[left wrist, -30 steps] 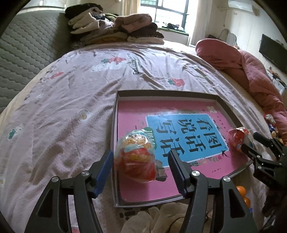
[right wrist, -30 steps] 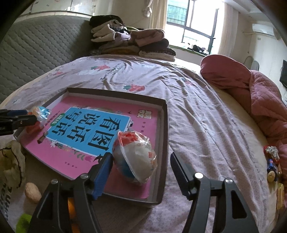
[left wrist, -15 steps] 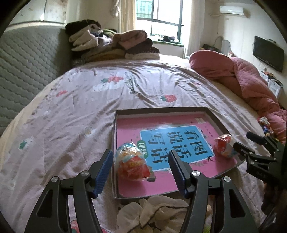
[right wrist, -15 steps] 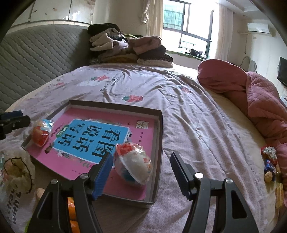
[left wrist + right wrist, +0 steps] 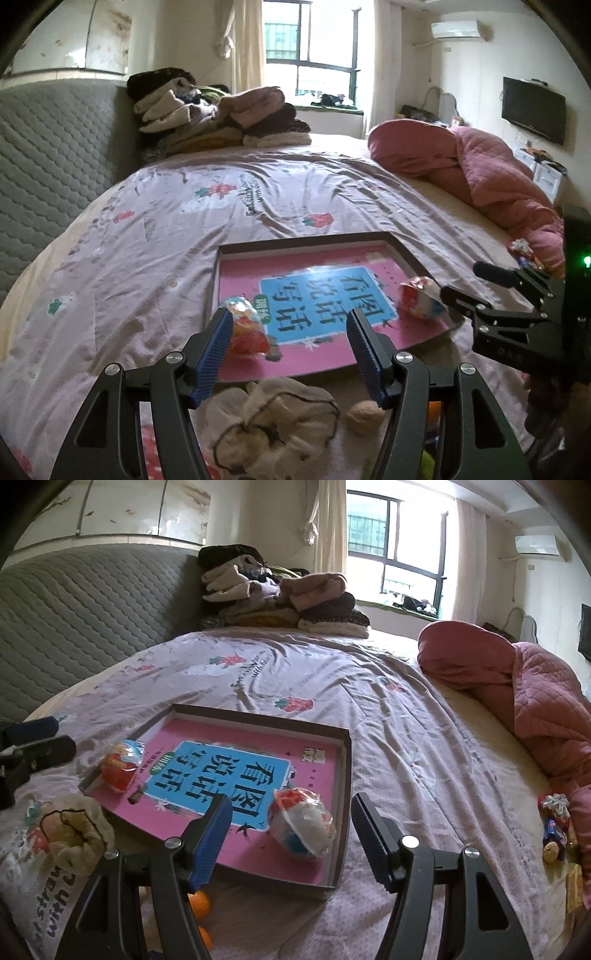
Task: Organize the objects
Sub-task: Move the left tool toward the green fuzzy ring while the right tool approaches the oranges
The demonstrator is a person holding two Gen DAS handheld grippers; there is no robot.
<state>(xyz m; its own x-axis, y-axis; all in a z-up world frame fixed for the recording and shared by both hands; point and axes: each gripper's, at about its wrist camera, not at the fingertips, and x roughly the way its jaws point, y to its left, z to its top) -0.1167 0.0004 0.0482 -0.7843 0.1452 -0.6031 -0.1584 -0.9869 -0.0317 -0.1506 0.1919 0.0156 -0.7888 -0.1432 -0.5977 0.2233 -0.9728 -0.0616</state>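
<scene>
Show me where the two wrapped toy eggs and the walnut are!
red wrapped egg [image 5: 246, 332], left wrist view, its red belly.
white wrapped egg [image 5: 303, 823], right wrist view, its white side.
walnut [image 5: 365, 416], left wrist view, its middle.

Black fingers [image 5: 214, 341], ribbed blue pads, silver screws.

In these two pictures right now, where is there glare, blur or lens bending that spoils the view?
Left wrist view: the window is blown out white, glare whitens the top of the book cover, and the drawstring bag in the foreground is blurred. Right wrist view: its window is overexposed too, and the fisheye bends the headboard.
</scene>
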